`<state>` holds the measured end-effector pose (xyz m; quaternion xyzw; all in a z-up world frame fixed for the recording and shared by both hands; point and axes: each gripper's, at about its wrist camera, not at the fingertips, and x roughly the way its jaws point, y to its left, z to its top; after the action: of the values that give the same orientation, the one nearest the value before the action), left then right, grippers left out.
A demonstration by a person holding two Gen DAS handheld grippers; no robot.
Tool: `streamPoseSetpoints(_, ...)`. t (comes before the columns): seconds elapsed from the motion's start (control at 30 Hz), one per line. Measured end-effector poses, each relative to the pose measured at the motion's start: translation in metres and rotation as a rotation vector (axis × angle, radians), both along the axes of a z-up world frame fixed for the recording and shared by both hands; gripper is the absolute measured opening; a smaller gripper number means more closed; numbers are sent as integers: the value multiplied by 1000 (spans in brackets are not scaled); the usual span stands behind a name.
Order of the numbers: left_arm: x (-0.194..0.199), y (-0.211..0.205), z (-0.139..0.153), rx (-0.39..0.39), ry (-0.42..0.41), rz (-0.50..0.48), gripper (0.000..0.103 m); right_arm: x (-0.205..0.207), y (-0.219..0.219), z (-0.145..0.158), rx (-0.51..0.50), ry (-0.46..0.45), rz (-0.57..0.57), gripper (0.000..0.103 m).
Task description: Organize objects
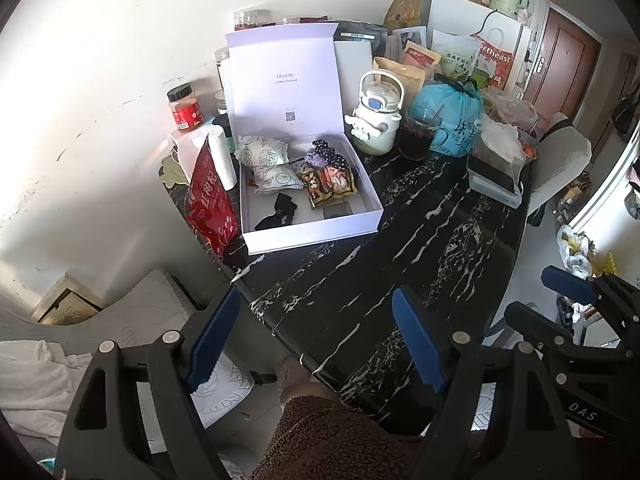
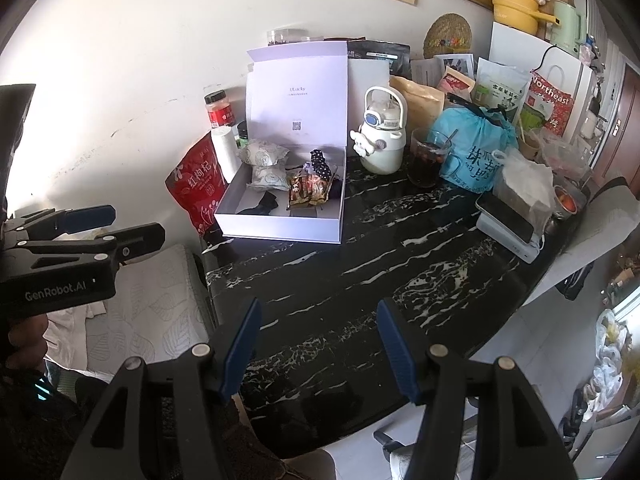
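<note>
A white gift box (image 1: 316,230) (image 2: 280,232) stands open on the black marble table (image 1: 420,240) (image 2: 400,272), its lid upright. Inside lie white patterned pouches (image 1: 262,152) (image 2: 264,154), a brown snack packet (image 1: 330,186) (image 2: 308,192), a dark polka-dot cloth (image 1: 328,154) (image 2: 322,162) and a black item (image 1: 280,210) (image 2: 264,202). My left gripper (image 1: 316,340) hovers open and empty over the table's near edge. My right gripper (image 2: 318,350) is open and empty too, well short of the box. Each gripper shows at the side of the other's view.
Left of the box lean a red bag (image 1: 210,204) (image 2: 198,188), a white roll (image 1: 218,156) and a red jar (image 1: 185,109). A white kettle (image 1: 376,118) (image 2: 382,136), a glass of dark drink (image 2: 426,160), a blue bag (image 2: 472,148) and a phone on a white case (image 2: 508,224) crowd the right.
</note>
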<state>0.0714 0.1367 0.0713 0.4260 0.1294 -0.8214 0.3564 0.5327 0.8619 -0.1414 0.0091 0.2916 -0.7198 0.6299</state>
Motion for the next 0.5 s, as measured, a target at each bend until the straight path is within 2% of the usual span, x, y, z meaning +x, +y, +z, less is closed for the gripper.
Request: streamPoseSetpoints(0.5, -1, 0, -2, 9, -7, -1, 78, -4, -3, 2, 7, 3, -4, 61)
